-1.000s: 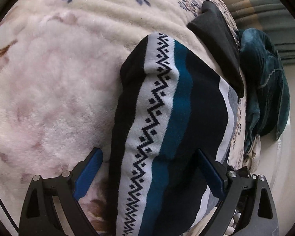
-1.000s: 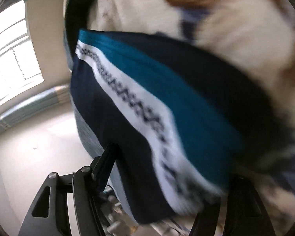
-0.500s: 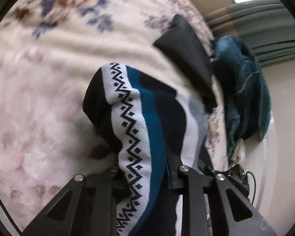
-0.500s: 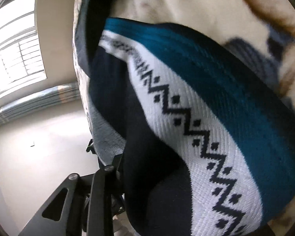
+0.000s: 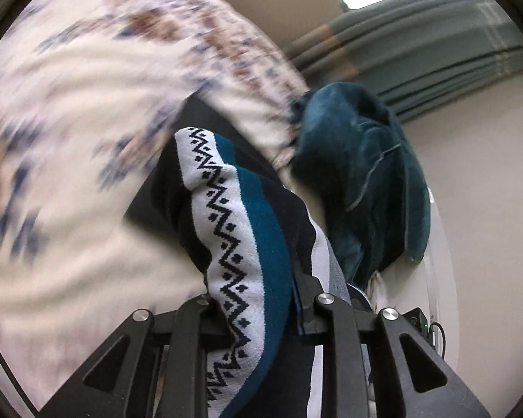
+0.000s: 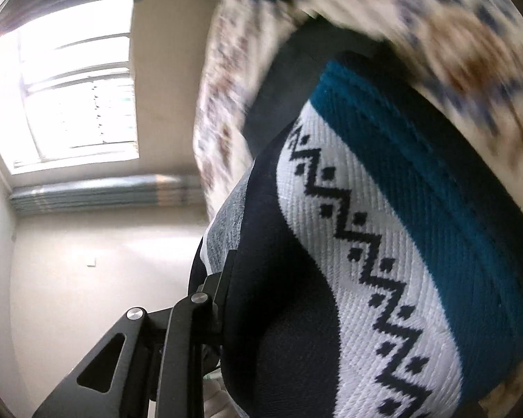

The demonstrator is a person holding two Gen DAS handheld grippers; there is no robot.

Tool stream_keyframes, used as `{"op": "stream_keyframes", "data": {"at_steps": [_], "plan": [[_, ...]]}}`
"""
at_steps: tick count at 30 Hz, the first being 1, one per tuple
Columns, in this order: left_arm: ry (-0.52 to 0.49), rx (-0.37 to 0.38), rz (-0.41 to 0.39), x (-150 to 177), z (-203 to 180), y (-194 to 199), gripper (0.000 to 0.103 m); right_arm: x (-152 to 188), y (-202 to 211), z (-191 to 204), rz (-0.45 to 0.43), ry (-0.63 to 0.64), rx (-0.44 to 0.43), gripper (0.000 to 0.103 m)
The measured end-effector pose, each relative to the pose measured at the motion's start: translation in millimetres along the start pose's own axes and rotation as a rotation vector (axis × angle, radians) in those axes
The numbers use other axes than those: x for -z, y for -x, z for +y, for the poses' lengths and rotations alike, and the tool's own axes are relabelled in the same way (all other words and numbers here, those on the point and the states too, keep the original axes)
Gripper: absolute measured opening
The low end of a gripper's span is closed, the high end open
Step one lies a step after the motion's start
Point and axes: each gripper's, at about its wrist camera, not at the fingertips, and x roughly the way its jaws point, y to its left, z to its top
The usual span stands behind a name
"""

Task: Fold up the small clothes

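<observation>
A small knitted garment (image 5: pixel 251 230) with black, white zigzag and teal stripes is lifted off the bed. My left gripper (image 5: pixel 258 299) is shut on its near edge, the cloth bunched between the jaws. In the right wrist view the same garment (image 6: pixel 383 244) fills the frame and drapes over my right gripper (image 6: pixel 296 313). Its left finger (image 6: pixel 223 278) presses against the cloth; the right finger is hidden under the fabric.
A cream floral fleece blanket (image 5: pixel 69 122) covers the bed. A dark folded garment (image 5: pixel 205 118) lies behind the lifted one. A teal velvet cloth (image 5: pixel 366 181) hangs at the bed's edge. Curtains (image 5: pixel 418 45), a window (image 6: pixel 76 87) and a bare wall stand beyond.
Both grippers closed on the striped garment, which lay flat a second ago, and lifted it off the blanket. The views have swung up toward the curtains and window.
</observation>
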Motion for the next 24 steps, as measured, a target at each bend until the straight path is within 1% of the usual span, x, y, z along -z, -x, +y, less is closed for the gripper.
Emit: {"op": "stream_keyframes", "data": {"at_steps": [1,3,4,6,7,9,10,11,13,14,15,16,18,19,20,21,22,23,24], "plan": [[-0.01,0.009,0.001,-12.8,-3.6,-7.1,0.02,-17.9,2.0,9.1,-0.021,0.015,-0.016,0.026],[-0.043,0.025,0.007,-54.9,-10.9,-36.2,0.02,-50.9,1.4,23.8,-0.067,0.035,-0.044,0.026],[-0.054,0.026,0.015,-72.8,-11.9,-50.9,0.02,-70.5,-8.9,34.2,-0.093,0.048,-0.059,0.026],[-0.081,0.021,0.036,-103.7,-6.3,-78.9,0.02,-95.5,-24.6,41.9,-0.127,0.063,-0.064,0.026],[-0.085,0.013,0.05,-112.6,-2.6,-90.5,0.02,-118.6,-40.7,45.6,-0.142,0.069,-0.068,0.026],[-0.089,-0.021,0.085,-131.9,14.5,-121.5,0.02,-138.9,-63.1,44.8,-0.163,0.072,-0.064,0.026],[-0.086,-0.046,0.104,-137.0,24.8,-135.5,0.021,-150.8,-78.0,35.5,-0.168,0.068,-0.064,0.026],[-0.078,-0.081,0.132,-139.9,39.2,-150.8,0.021,-159.0,-89.7,28.8,-0.168,0.061,-0.048,0.026],[-0.067,-0.126,0.17,-136.6,58.0,-166.5,0.021,-177.3,-116.1,5.7,-0.153,0.027,-0.008,0.026],[-0.058,-0.135,0.181,-134.4,65.4,-170.0,0.021,-178.5,-125.3,-2.2,-0.143,0.017,0.014,0.026],[-0.033,-0.109,0.179,-131.4,72.5,-168.1,0.021,-177.6,-133.8,-11.4,-0.132,0.01,0.026,0.026],[-0.022,-0.094,0.178,-130.6,75.0,-164.3,0.021,-176.4,-139.7,-12.2,-0.13,0.004,0.027,0.026],[-0.008,-0.065,0.193,-128.3,75.7,-160.0,0.027,-175.4,-140.6,-15.3,-0.13,-0.004,0.016,0.026],[0.007,-0.053,0.205,-126.4,76.3,-156.9,0.027,-175.7,-138.5,-17.6,-0.125,-0.013,0.028,0.028],[0.019,-0.043,0.213,-123.5,77.2,-153.1,0.033,-176.5,-127.2,-26.5,-0.117,-0.024,0.035,0.033],[0.039,-0.021,0.218,-115.5,79.1,-145.5,0.044,-179.7,-125.4,-29.5,-0.112,-0.034,0.055,0.037],[0.046,-0.016,0.214,-109.2,80.1,-138.0,0.051,-183.1,-122.2,-30.3,-0.096,-0.036,0.106,0.048],[0.048,-0.015,0.207,-104.4,84.4,-132.6,0.057,-189.8,-121.8,-29.8,-0.09,-0.036,0.125,0.048],[0.048,-0.008,0.202,-94.8,88.1,-125.9,0.057,-190.4,-116.4,-28.6,-0.083,-0.035,0.137,0.049]]}}
